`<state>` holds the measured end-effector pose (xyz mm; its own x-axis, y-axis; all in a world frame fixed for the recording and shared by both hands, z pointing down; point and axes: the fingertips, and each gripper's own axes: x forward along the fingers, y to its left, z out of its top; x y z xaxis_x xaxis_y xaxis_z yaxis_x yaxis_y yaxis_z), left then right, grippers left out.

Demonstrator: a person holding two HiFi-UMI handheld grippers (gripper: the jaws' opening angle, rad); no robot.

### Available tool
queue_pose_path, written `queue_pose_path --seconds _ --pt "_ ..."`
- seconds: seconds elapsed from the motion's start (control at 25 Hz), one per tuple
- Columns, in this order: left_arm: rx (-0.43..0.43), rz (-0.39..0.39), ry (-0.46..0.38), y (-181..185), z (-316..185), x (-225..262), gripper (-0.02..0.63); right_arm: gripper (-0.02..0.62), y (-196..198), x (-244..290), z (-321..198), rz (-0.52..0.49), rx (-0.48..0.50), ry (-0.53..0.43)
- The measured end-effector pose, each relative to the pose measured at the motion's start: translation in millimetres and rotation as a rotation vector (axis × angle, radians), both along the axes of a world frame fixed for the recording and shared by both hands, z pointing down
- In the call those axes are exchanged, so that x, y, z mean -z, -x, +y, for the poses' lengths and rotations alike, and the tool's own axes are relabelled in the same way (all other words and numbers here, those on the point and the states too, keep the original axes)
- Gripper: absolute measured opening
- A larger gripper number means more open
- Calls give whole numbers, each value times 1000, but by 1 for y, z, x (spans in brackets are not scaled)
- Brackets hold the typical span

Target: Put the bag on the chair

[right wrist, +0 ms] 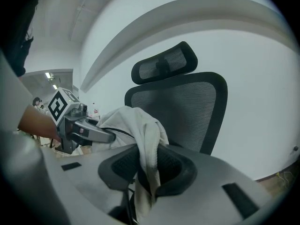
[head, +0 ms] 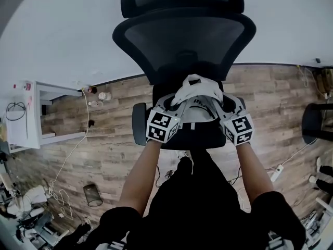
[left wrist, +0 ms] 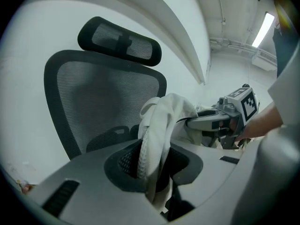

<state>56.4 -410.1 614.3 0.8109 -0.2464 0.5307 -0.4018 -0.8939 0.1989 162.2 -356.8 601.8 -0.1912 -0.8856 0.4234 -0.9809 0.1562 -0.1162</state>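
A white cloth bag (head: 196, 90) hangs between my two grippers, just over the seat (head: 200, 135) of a black mesh office chair (head: 182, 35). My left gripper (head: 177, 104) is shut on the bag's left side and my right gripper (head: 217, 103) on its right side. In the left gripper view the bag's fabric (left wrist: 157, 135) is pinched in the jaws (left wrist: 152, 172), with the right gripper (left wrist: 220, 121) across from it and the chair back (left wrist: 103, 102) behind. The right gripper view shows the bag (right wrist: 140, 130) bunched in its jaws (right wrist: 145, 172), opposite the left gripper (right wrist: 79, 125).
A white desk (head: 36, 113) stands on the wood floor at the left, with cables and a small bin (head: 92, 194) nearby. Another black chair (head: 317, 121) and a power strip (head: 276, 172) are at the right. A white wall rises behind the chair.
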Motion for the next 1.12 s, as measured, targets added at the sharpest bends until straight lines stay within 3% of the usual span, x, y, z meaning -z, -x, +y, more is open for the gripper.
queue_pose_path --seconds 0.36,0.8,0.84,1.0,1.12 --pt "24 4 -37 -3 -41 -20 128 138 -3 -12 -40 36 40 -38" --pt "58 9 -65 -9 -60 -31 280 141 -4 -17 -63 30 10 -65" --pt "60 5 -68 -8 -60 -31 293 156 -5 -18 -62 34 6 -68" --pt "54 -2 -86 -1 -53 -24 374 327 -8 -17 -55 41 7 -81" --pt "58 17 -103 6 -47 -12 400 345 -10 -14 -45 56 14 -83"
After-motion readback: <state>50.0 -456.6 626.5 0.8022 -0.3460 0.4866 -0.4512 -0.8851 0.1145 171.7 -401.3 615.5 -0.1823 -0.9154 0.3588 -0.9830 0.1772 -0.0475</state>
